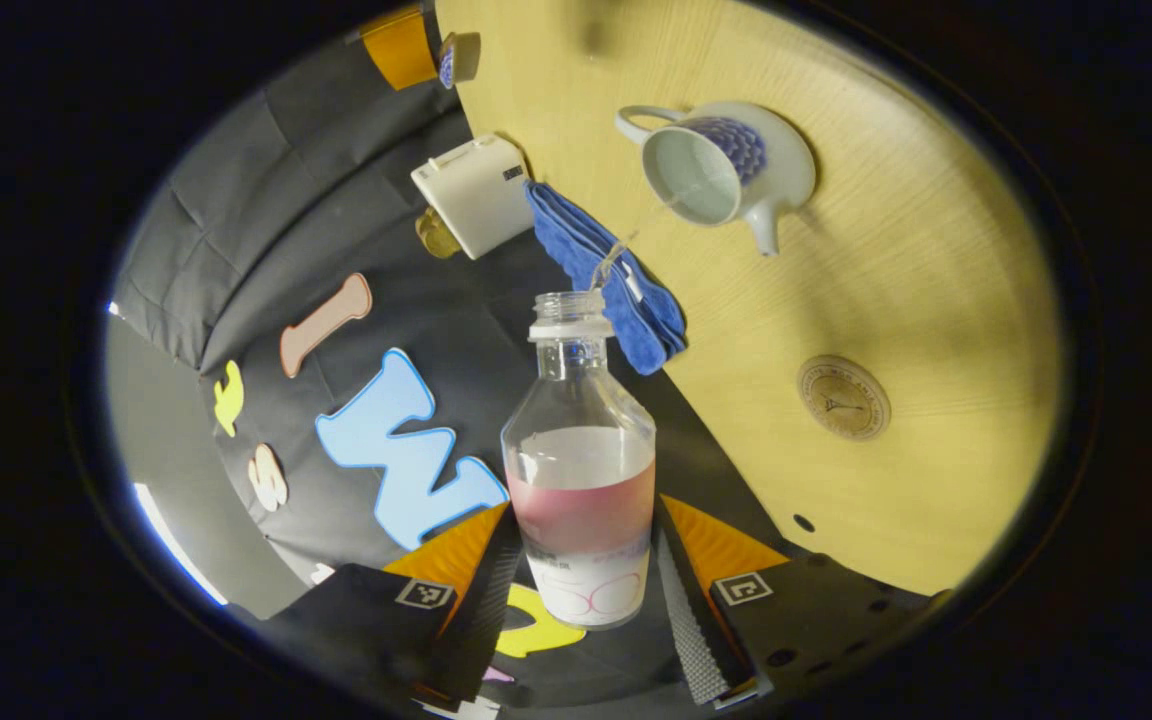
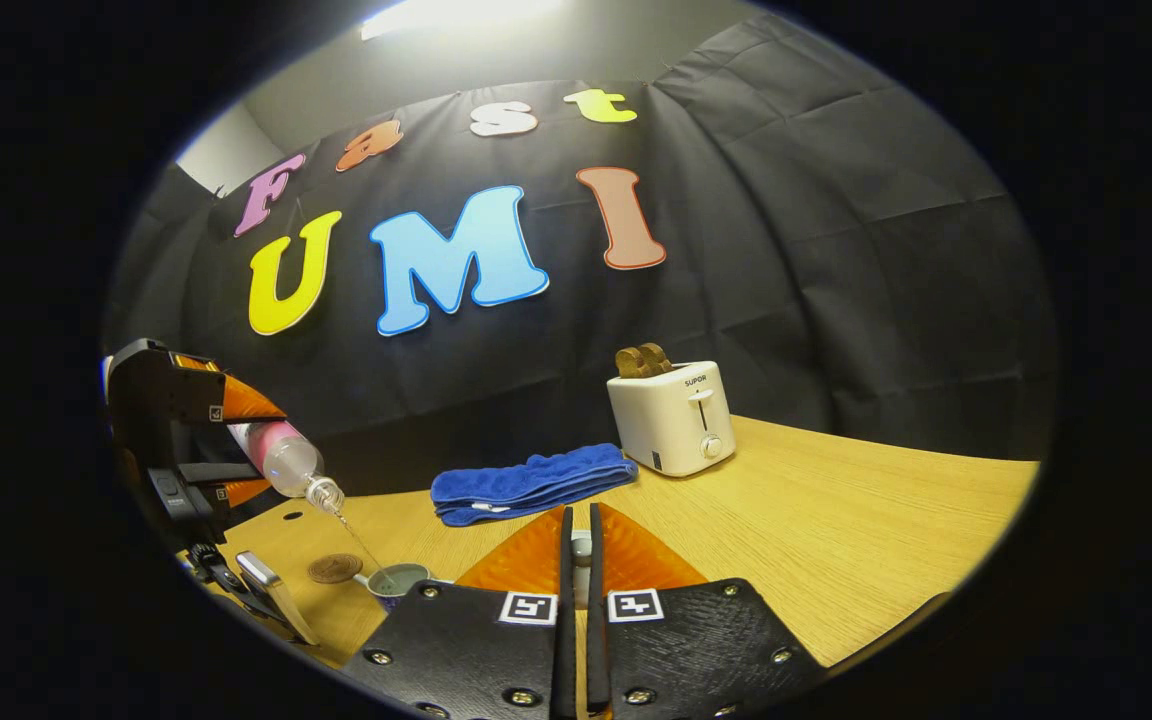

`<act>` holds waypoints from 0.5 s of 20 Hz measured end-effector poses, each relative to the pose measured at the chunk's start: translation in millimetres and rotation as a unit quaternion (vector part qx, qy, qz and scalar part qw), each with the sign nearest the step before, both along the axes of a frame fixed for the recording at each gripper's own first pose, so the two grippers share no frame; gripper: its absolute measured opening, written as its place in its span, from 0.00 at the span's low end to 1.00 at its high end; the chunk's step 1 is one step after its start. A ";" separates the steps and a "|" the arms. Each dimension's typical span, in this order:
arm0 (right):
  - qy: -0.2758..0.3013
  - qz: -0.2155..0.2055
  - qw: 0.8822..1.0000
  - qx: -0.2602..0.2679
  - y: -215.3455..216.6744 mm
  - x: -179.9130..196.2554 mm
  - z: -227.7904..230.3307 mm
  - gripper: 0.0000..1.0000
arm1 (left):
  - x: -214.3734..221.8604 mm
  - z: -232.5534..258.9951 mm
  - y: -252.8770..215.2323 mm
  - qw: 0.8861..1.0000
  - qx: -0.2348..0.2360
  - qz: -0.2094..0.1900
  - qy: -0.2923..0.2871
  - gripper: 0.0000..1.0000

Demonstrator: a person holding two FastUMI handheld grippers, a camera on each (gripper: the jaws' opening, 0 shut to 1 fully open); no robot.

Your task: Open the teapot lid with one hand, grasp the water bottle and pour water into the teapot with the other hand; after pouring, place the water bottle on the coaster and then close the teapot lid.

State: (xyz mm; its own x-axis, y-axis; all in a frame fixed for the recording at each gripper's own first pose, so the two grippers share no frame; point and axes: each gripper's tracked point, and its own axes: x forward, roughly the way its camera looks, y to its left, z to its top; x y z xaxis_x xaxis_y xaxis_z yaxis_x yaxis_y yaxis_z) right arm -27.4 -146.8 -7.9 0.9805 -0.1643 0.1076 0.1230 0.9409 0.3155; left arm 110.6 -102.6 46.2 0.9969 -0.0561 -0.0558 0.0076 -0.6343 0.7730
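My left gripper point(image 1: 586, 525) is shut on the clear water bottle point(image 1: 581, 470), which is capless, half full and tipped toward the table. A thin stream runs from its mouth into the open white-and-blue teapot point(image 1: 726, 170). The right gripper view has the same bottle point(image 2: 281, 455) slanting down from the left gripper point(image 2: 254, 445) over the teapot point(image 2: 396, 580) at lower left. My right gripper point(image 2: 579, 520) is shut on a small pale piece, the teapot lid point(image 2: 581, 552), held up away from the pot. A round brown coaster point(image 1: 843, 397) lies bare beside the teapot.
A folded blue cloth point(image 2: 531, 482) and a white toaster point(image 2: 671, 415) with bread in it stand along the back edge of the wooden table point(image 2: 836, 520). The coaster point(image 2: 334, 568) sits just left of the teapot.
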 end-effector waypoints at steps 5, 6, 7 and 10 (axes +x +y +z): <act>-0.001 0.003 1.000 0.002 1.1 -0.4 0.6 0.04 | -0.7 3.2 -5.9 1.000 0.021 -0.004 -0.004 0.80; -0.001 0.003 1.000 0.002 0.9 -0.7 0.4 0.04 | -0.8 5.3 -5.7 1.000 0.026 -0.004 -0.005 0.84; -0.002 0.003 1.000 0.003 0.2 -1.4 1.4 0.04 | -0.6 5.9 -6.6 0.999 0.031 -0.004 -0.006 0.85; -0.003 0.002 1.000 0.006 -0.1 -1.4 1.8 0.04 | -0.2 7.4 -8.6 0.999 0.040 -0.006 -0.007 0.85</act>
